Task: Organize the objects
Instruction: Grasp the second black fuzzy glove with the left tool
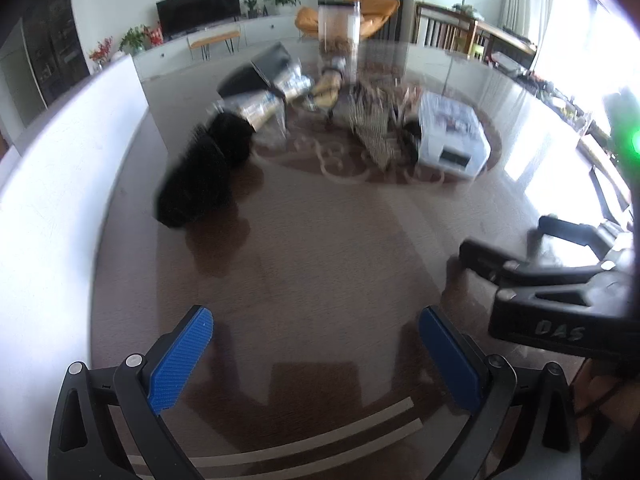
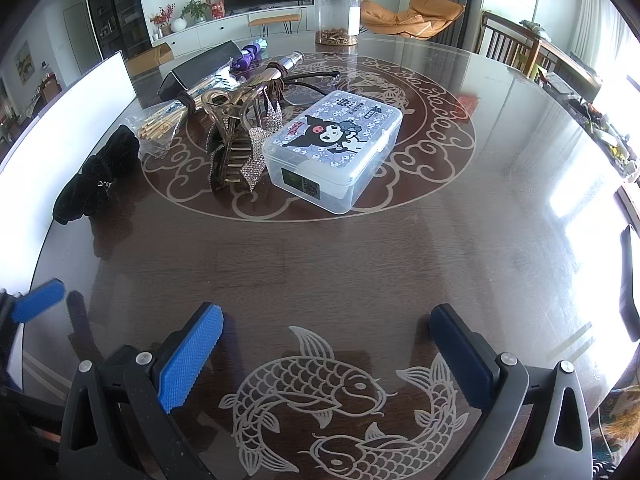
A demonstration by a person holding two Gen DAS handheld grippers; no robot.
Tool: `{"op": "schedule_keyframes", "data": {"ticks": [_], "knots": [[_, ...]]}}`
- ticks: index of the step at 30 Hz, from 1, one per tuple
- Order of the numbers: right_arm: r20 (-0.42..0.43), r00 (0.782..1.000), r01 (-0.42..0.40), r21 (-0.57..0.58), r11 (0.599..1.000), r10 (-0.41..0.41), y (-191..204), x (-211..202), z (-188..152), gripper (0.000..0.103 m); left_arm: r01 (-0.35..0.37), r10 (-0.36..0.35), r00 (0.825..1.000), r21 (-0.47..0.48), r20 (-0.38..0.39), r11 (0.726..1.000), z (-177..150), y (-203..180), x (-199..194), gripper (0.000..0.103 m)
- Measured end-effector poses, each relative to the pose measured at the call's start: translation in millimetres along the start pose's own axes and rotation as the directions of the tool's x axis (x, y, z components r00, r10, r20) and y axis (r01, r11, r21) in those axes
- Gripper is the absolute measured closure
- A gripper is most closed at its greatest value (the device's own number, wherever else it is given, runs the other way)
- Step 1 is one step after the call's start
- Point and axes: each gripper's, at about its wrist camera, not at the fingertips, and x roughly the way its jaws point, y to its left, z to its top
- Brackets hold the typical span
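A clear plastic box (image 2: 334, 148) with a cartoon lid lies shut near the middle of the round table; it shows blurred in the left wrist view (image 1: 454, 134). Left of it stand a brown hair claw (image 2: 230, 148) and a rhinestone bow (image 2: 260, 152). A black scrunchie (image 2: 98, 174) (image 1: 200, 172) lies near the left rim. Behind are a bag of sticks (image 2: 172, 120), a black case (image 2: 200, 68) and glasses (image 2: 316, 78). My left gripper (image 1: 316, 344) and right gripper (image 2: 326, 344) hover open and empty over the near part of the table.
A clear jar (image 2: 336, 16) with brown bits stands at the table's far edge. The dark wooden table (image 2: 480, 240) has a glass top with fish patterns. The right gripper's black body (image 1: 560, 296) shows at the right of the left wrist view. Chairs stand beyond the table.
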Motion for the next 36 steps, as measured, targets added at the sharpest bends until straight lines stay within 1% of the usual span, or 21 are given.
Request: {"op": "schedule_keyframes", "data": {"ticks": [1, 3, 6, 8, 9, 10, 11, 13, 15, 17, 18, 19, 21, 22, 23, 24, 25, 27, 29, 33, 36], "knots": [[0.000, 1.000, 0.000, 0.000, 1.000, 0.000, 0.0, 0.0, -0.1, 0.000, 0.005, -0.004, 0.999, -0.012, 0.032, 1.000, 6.2, 5.6, -9.6, 0.000], [0.000, 1.000, 0.000, 0.000, 1.000, 0.000, 0.1, 0.0, 0.0, 0.000, 0.013, -0.010, 0.998, -0.047, 0.070, 0.999, 20.7, 16.8, -21.4, 0.000], [0.000, 1.000, 0.001, -0.001, 1.000, -0.001, -0.2, 0.2, 0.2, 0.000, 0.000, 0.010, 0.996, -0.104, 0.089, 0.995, 46.2, 32.9, -23.4, 0.000], [0.000, 1.000, 0.002, -0.001, 1.000, -0.002, -0.2, 0.1, 0.2, 0.000, -0.022, 0.031, 0.997, -0.127, 0.070, 0.992, 63.8, 40.0, -10.9, 0.000], [0.000, 1.000, 0.002, -0.001, 1.000, -0.002, -0.3, 0.2, 0.3, 0.000, -0.029, 0.036, 0.998, -0.124, 0.057, 0.992, 69.5, 40.7, -2.6, 0.000], [0.000, 1.000, 0.002, -0.001, 1.000, -0.002, -0.1, 0.1, 0.3, 0.000, -0.052, 0.056, 0.998, -0.116, 0.038, 0.992, 77.2, 41.0, 10.2, 0.000], [0.000, 1.000, 0.001, 0.000, 1.000, -0.001, -0.1, 0.1, 0.2, 0.000, -0.084, 0.087, 0.996, -0.110, 0.026, 0.990, 80.6, 40.6, 17.8, 0.000], [0.000, 1.000, 0.002, -0.001, 1.000, -0.002, 0.1, 0.0, 0.2, 0.000, -0.172, 0.173, 0.985, -0.100, 0.005, 0.980, 88.8, 41.8, 35.0, 0.000], [0.000, 1.000, 0.002, -0.001, 1.000, -0.002, -0.2, 0.1, 0.2, 0.000, -0.208, 0.207, 0.978, -0.112, -0.022, 0.972, 94.4, 46.9, 49.2, 0.000], [0.000, 1.000, 0.002, -0.001, 1.000, -0.002, 0.0, 0.1, 0.0, 0.000, -0.212, 0.204, 0.976, -0.129, -0.073, 0.969, 94.5, 54.9, 64.0, 0.000], [0.000, 1.000, 0.002, -0.001, 1.000, -0.002, 0.0, 0.1, 0.0, 0.000, -0.203, 0.191, 0.977, -0.139, -0.091, 0.969, 94.9, 58.3, 70.0, 0.000], [0.000, 1.000, 0.002, -0.001, 1.000, -0.002, 0.0, 0.1, -0.1, 0.000, -0.183, 0.169, 0.981, -0.151, -0.099, 0.972, 94.1, 61.8, 74.9, 0.000], [0.001, 1.000, 0.002, -0.001, 1.000, -0.002, 0.0, 0.1, -0.1, 0.000, -0.162, 0.151, 0.985, -0.161, -0.080, 0.974, 91.6, 64.7, 74.8, 0.001], [0.000, 1.000, 0.002, -0.001, 1.000, -0.002, 0.1, 0.1, -0.1, 0.000, -0.147, 0.138, 0.988, -0.159, -0.067, 0.976, 90.4, 64.5, 73.6, 0.006], [0.001, 1.000, 0.002, -0.001, 1.000, -0.002, 0.0, 0.1, -0.1, 0.000, -0.123, 0.116, 0.992, -0.154, -0.049, 0.980, 88.2, 63.1, 71.2, 0.016], [0.000, 1.000, 0.002, -0.001, 1.000, -0.002, 0.0, 0.2, 0.0, 0.000, -0.114, 0.109, 0.993, -0.149, -0.037, 0.982, 87.4, 60.9, 70.5, 0.026], [0.000, 1.000, 0.002, -0.001, 1.000, -0.002, 0.0, 0.2, 0.0, 0.000, -0.107, 0.105, 0.994, -0.135, -0.020, 0.985, 85.6, 56.5, 66.8, 0.032], [0.000, 1.000, 0.002, -0.001, 1.000, -0.002, 0.0, 0.4, 0.1, 0.000, -0.098, 0.098, 0.995, -0.117, -0.003, 0.988, 82.7, 50.0, 62.0, 0.061], [0.000, 1.000, 0.002, -0.001, 1.000, -0.002, 0.0, 0.4, 0.1, 0.000, -0.083, 0.083, 0.997, -0.115, -0.001, 0.990, 75.7, 43.6, 57.9, 0.063], [0.001, 1.000, 0.002, -0.001, 1.000, -0.002, 0.0, 0.5, 0.2, 0.000, -0.072, 0.073, 0.997, -0.109, 0.008, 0.991, 53.0, 24.4, 40.8, 0.063], [0.000, 1.000, 0.003, -0.001, 1.000, -0.003, 0.0, 0.5, 0.2, 0.000, -0.070, 0.071, 0.997, -0.117, 0.008, 0.991, 38.2, 17.9, 32.3, 0.059]]}}
